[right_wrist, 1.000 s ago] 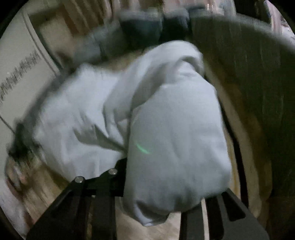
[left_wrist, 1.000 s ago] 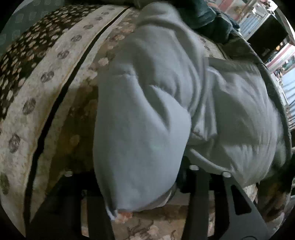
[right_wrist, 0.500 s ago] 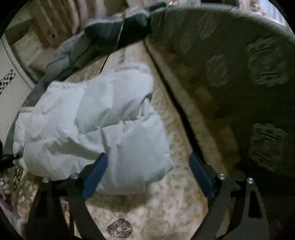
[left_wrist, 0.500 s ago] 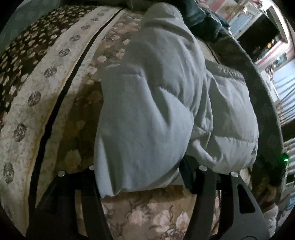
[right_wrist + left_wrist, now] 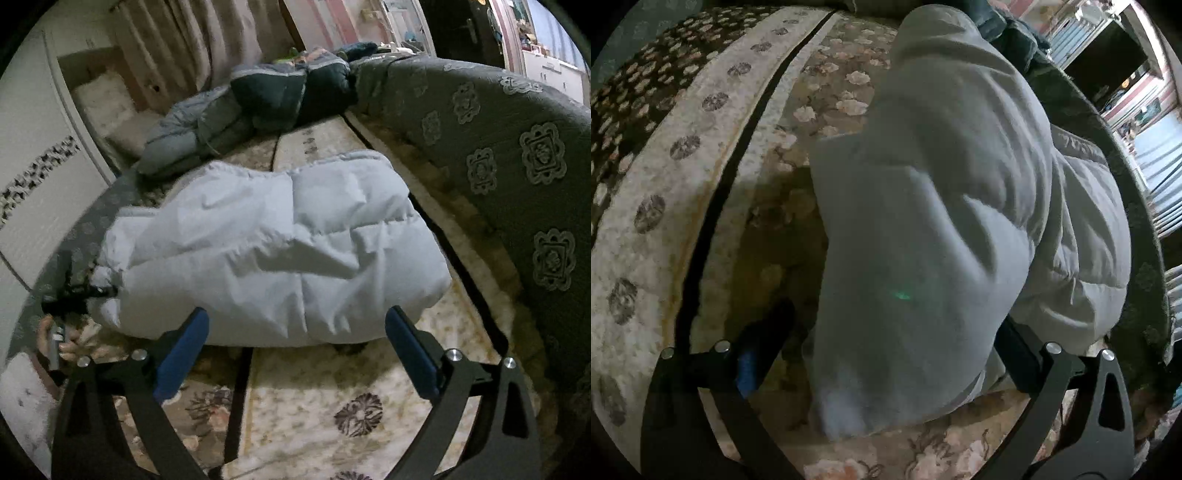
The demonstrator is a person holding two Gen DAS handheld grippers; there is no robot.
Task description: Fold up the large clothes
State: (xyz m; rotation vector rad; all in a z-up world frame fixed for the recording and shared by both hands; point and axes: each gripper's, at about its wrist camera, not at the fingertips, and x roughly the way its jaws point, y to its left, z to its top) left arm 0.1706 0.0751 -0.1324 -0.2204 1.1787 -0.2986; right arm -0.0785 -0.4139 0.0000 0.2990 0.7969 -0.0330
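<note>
A pale grey-white quilted puffer jacket [image 5: 280, 251] lies folded into a thick bundle on the floral-patterned sofa seat cushions [image 5: 325, 398], just in front of the dark green sofa backrest with embossed medallions [image 5: 517, 155].

Left gripper [image 5: 886, 354]: the jaws are opening. The near end of the jacket bundle [image 5: 923, 258] sits between the two black fingers [image 5: 761, 332]. The blue pad on the left finger stands clear of the fabric; the right finger lies close against the bundle, and contact there cannot be confirmed.

Right gripper [image 5: 295, 332]: the jaws are opening and stand wide. The blue pads [image 5: 181, 354] sit at the near edge of the bundle without pressing on it. Nothing is gripped.

In the right wrist view, a hand [image 5: 62, 339] shows at the far left, at the left end of the bundle, on the handle of the other gripper.

A second dark blue-green padded garment [image 5: 266, 103] lies crumpled at the far end of the seat, well apart from the pale jacket. Beige curtains [image 5: 207, 40] hang behind it.
</note>
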